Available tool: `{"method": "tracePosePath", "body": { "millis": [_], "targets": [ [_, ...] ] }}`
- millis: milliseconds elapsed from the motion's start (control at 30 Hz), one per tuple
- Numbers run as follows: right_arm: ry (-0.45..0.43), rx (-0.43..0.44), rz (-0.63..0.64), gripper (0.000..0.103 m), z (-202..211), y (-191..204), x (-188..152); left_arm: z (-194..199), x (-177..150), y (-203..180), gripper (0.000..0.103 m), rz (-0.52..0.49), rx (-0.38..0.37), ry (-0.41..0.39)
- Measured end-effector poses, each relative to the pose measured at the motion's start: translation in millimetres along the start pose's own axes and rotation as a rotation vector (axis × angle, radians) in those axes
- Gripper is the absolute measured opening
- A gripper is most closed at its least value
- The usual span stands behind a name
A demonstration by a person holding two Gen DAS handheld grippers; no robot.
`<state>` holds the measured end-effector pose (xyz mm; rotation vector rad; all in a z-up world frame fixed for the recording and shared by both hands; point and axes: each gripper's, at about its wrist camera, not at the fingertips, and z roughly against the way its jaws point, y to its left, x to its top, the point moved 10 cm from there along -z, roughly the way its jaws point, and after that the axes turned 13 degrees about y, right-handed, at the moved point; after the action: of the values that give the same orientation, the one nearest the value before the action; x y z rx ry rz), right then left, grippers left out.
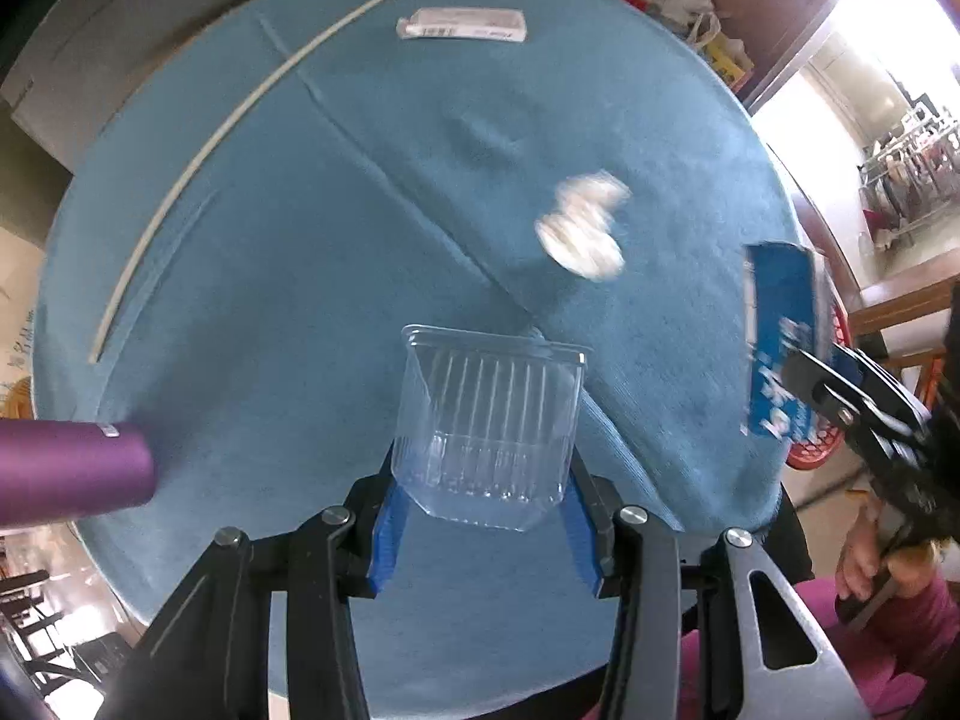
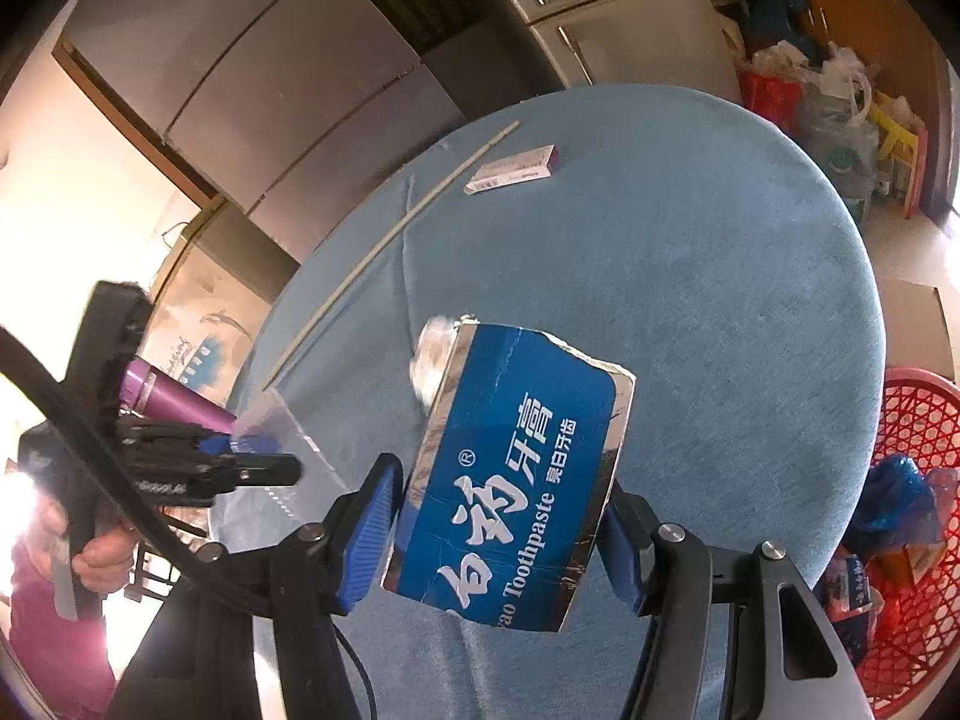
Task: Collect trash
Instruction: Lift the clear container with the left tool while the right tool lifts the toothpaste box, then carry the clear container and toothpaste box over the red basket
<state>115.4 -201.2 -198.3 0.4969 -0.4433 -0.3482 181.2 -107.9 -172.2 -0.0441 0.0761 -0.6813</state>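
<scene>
My left gripper [image 1: 483, 480] is shut on a clear plastic tub [image 1: 486, 426] and holds it above the round blue table [image 1: 270, 300]. My right gripper [image 2: 504, 516] is shut on a torn blue toothpaste box [image 2: 516, 468], also held over the table; the box shows at the right in the left wrist view [image 1: 780, 348]. A crumpled white paper wad [image 1: 585, 225] lies on the cloth mid-table, blurred. A small white carton [image 1: 462, 24] lies at the far edge, also seen in the right wrist view [image 2: 513, 169]. A thin white stick [image 1: 198, 150] lies along the left side.
A red mesh basket [image 2: 918, 540] holding several wrappers stands on the floor right of the table. A purple bottle [image 1: 66, 471] lies at the table's left edge. Grey cabinets and bags stand behind the table.
</scene>
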Motion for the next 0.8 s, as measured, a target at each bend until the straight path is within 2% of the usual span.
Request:
{"method": "tracePosePath", "body": {
  "millis": [133,233,333,400,433,533,800],
  "targets": [
    [-0.007,0.003,-0.012,0.064,2.9,-3.4,-2.2,22.2,-11.1,-10.8,0.048,-0.019,0.031,-0.111],
    [-0.019,0.003,-0.023,0.064,7.3,-8.1,-4.2,41.0,-22.0,-19.2,0.048,-0.008,0.154,-0.236],
    [-0.027,0.001,-0.033,0.064,11.5,-12.8,-7.4,53.2,-33.1,-30.2,0.048,0.006,0.219,-0.319],
    [-0.037,0.002,-0.033,0.064,16.3,-15.2,-10.0,67.1,-40.9,-37.7,0.048,0.012,0.304,-0.398],
    [-0.045,0.003,-0.033,0.064,19.9,-16.1,-11.6,71.4,-41.6,-42.8,0.048,0.012,0.322,-0.427],
    [-0.075,0.001,-0.030,0.064,33.1,-18.0,-15.7,81.9,-50.4,-53.7,0.048,0.016,0.312,-0.484],
    [-0.194,-0.035,0.045,0.064,83.6,-7.7,-30.5,122.2,-80.8,-69.9,0.048,0.076,0.357,-0.624]
  ]
}}
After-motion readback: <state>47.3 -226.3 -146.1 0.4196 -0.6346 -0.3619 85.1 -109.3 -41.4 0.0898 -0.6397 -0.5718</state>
